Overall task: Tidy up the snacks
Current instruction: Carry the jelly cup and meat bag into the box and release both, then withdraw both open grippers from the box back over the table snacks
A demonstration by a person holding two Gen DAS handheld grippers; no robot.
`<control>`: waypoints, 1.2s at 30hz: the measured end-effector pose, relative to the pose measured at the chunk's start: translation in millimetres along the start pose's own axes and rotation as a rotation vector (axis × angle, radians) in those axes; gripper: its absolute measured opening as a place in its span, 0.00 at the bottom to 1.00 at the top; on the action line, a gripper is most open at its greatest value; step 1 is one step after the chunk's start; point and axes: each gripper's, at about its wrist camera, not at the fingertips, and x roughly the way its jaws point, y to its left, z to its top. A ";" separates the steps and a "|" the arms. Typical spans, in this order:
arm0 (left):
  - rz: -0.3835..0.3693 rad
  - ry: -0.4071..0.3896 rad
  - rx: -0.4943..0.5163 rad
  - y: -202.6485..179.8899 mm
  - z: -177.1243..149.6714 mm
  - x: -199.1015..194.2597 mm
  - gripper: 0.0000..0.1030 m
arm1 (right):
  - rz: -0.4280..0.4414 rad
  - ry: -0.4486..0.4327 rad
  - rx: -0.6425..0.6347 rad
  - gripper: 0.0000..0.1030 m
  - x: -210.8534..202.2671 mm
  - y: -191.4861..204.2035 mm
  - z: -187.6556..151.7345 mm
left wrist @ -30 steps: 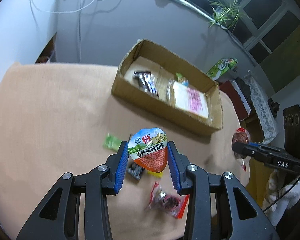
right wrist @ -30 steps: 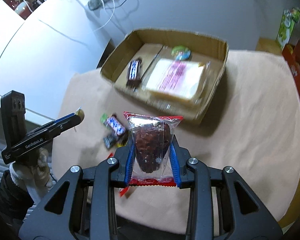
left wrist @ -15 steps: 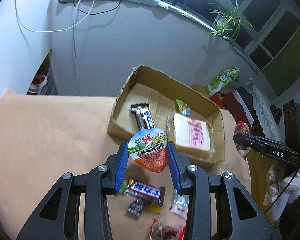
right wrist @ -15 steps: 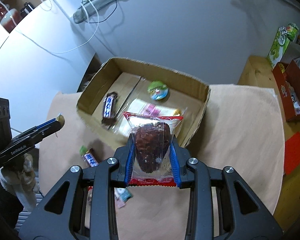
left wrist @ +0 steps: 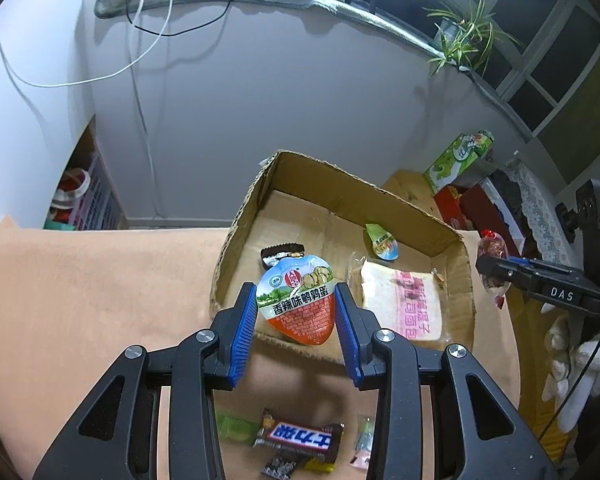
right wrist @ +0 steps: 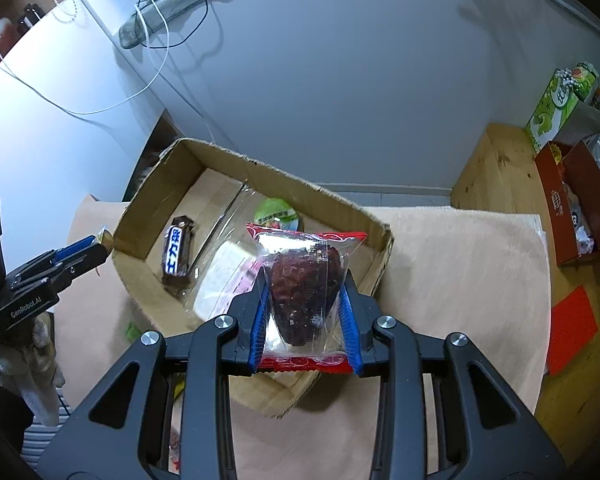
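Snacks ride in both tongs, short of the drop. Left tongs [left wrist: 296, 312] pinch a heart-shaped egg pouch [left wrist: 298, 300] by its sides, over the near wall of the cardboard box [left wrist: 236, 240]. Right tongs [right wrist: 304, 312] squeeze a clear date packet [right wrist: 306, 292] with red ends, above that box's near corner.

Loose on the desk [left wrist: 80, 280] at 6 o'clock lie a chocolate bar [left wrist: 300, 436] and small wrappers.

Inside the box, from near to far: a flat bread packet [left wrist: 400, 304] at 3 o'clock of the pouch, another chocolate bar [right wrist: 176, 252], then a small round cup [left wrist: 382, 240] toward 1 o'clock.

Risks, as I judge them: letting go too soon would drop either snack on the rim or outside it. The slick date packet could slide out, since only its film is clamped. With both tongs heading for one small box, they may knock together or tip its thin wall.
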 end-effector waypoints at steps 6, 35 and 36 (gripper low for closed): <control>0.007 0.014 0.009 -3.0 4.4 9.9 0.36 | -0.011 0.018 -0.004 0.32 13.1 -2.9 9.8; -0.014 0.025 -0.022 5.6 5.2 2.7 0.50 | -0.009 -0.048 -0.062 0.81 -6.8 18.1 2.9; -0.013 0.025 -0.022 6.7 3.9 0.9 0.50 | -0.006 -0.049 -0.065 0.81 -8.2 19.2 1.9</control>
